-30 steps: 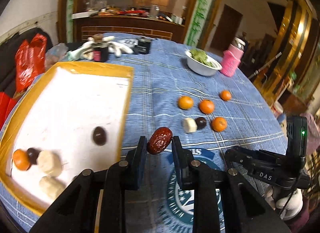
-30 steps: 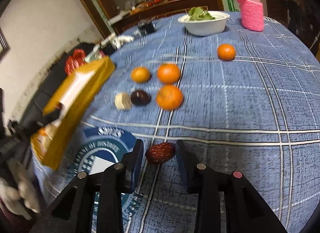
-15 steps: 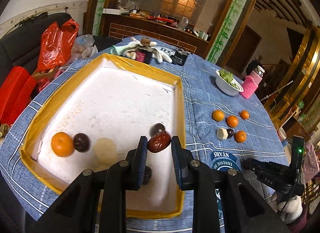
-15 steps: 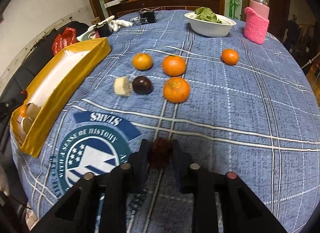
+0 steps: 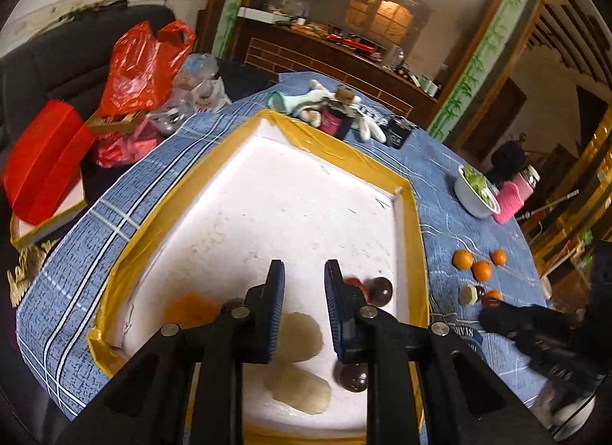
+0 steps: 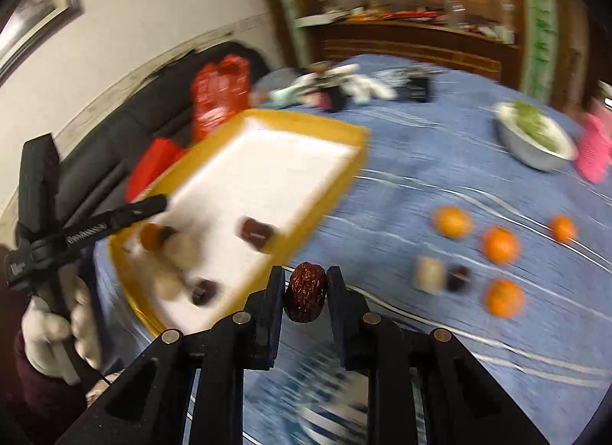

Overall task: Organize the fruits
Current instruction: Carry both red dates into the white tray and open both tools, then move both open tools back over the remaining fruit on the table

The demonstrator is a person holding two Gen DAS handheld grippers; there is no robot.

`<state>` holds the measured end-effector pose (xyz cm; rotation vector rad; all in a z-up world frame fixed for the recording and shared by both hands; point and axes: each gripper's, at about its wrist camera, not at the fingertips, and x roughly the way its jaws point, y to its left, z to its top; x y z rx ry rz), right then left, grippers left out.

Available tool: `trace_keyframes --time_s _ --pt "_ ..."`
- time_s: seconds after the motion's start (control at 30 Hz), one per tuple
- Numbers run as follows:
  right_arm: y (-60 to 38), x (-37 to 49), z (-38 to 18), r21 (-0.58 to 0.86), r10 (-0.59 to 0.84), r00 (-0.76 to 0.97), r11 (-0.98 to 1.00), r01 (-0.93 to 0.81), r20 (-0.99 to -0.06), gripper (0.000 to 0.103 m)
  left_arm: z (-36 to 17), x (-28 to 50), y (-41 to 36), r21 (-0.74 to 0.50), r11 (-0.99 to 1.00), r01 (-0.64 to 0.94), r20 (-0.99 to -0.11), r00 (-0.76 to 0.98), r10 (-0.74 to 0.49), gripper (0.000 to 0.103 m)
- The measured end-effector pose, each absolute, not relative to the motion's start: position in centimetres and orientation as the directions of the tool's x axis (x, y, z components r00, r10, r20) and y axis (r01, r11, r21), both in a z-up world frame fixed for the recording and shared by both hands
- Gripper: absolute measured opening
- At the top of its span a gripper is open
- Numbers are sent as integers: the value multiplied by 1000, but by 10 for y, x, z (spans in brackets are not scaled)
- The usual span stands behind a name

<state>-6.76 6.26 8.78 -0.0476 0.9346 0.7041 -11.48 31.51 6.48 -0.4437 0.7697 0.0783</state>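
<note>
While your left gripper [image 5: 304, 305] hangs over the tray [image 5: 126, 257] with its jaws apart and nothing between them, the fruit sorted so far lies below and around it: an orange [image 5: 189, 309] blurred to its left, two pale slices [image 5: 302, 332] under and behind the fingertips, a dark round fruit [image 5: 354, 376] low on its right, and a red date [image 5: 357, 286] beside another dark fruit [image 5: 380, 289] just right of the right finger. That date lies so near the finger that it reads as freshly set down, and the open jaws fit that; take this as a judgement only. Off to the right of the tray, the loose fruit waits on the blue checked cloth [image 5: 440, 177]: several oranges [image 5: 482, 270], a pale slice and something dark, well apart from the tray wall. Your right gripper [image 6: 305, 294] is clamped on a second wrinkled date [image 6: 306, 292], pinched by its sides and held clear of the cloth, with the tray ahead and to its left and the loose oranges ahead and to its right; that grip looks meant for carrying it across to the tray. The right view is smeared, so finer detail there cannot be told. Beyond the tray, the table carries a toy and small dark jars, a bowl of greens [image 5: 476, 194] and a pink-sleeved bottle [image 5: 514, 198] farther right, red bags [image 5: 141, 62] on a dark sofa to the left, and a wooden sideboard behind.
</note>
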Motion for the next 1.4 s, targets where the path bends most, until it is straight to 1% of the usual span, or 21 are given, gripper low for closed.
trace_keyframes --time_s 0.07,0.1,0.13,0.2,0.27,0.3,0.33,0.37,0.4,0.43,0.57,0.67,0.73,0.83,0.97,1.07,1.13,1.33,1.4 --pt "90 -62 83 255 545 363 755 -604 -755 25 61 -118 322 -386 891 -240 -692 714 -108 32" --pt "105 -60 77 258 550 343 743 -618 -762 25 60 -120 326 -401 882 -246 -691 714 -115 44" --pt "117 -58 72 268 554 319 732 -626 -769 26 59 -123 329 -411 876 -251 -687 717 -117 52" --pt "134 -56 62 282 557 286 720 -634 -780 26 60 -130 336 -430 865 -260 -675 729 -116 58" --pt "148 -56 52 282 550 268 716 -638 -791 26 62 -135 341 -456 850 -263 -660 741 -125 67" --pt "152 -56 50 282 547 264 717 -638 -794 26 63 -137 343 -471 842 -263 -652 747 -131 75" --pt "154 -57 50 284 549 264 717 -637 -793 28 64 -138 344 -475 838 -268 -651 748 -130 81" --pt "153 -59 50 292 559 268 715 -636 -784 31 65 -138 343 -474 836 -278 -653 747 -122 83" --pt "152 -60 51 299 567 274 714 -633 -777 39 65 -139 342 -472 836 -280 -654 747 -119 85" --pt "150 -61 54 304 574 283 717 -628 -768 44 65 -139 340 -473 837 -276 -653 747 -123 85" --pt "134 -64 67 304 581 331 734 -607 -743 45 61 -137 329 -494 832 -251 -659 733 -170 85" --pt "116 -72 73 312 586 364 749 -585 -724 45 61 -139 313 -530 824 -203 -646 726 -236 86" --pt "101 -75 74 322 586 383 760 -564 -714 47 62 -141 304 -542 822 -173 -637 723 -267 86" --pt "77 -79 71 321 564 413 790 -523 -715 48 64 -142 288 -565 815 -129 -615 725 -311 87" --pt "34 -81 68 344 541 450 825 -449 -710 48 63 -138 259 -612 789 -59 -599 685 -414 87" --pt "-5 -81 65 367 526 481 845 -388 -701 49 66 -138 227 -545 838 -21 -641 656 -400 87" --pt "-28 -81 62 368 505 498 861 -352 -705 49 67 -138 216 -530 848 -9 -650 647 -399 87" --pt "-95 -71 52 367 436 545 900 -237 -716 49 63 -133 198 -492 870 -30 -680 638 -362 87" --pt "-108 -66 50 368 425 551 904 -217 -718 49 61 -130 190 -460 887 -39 -699 632 -335 87"
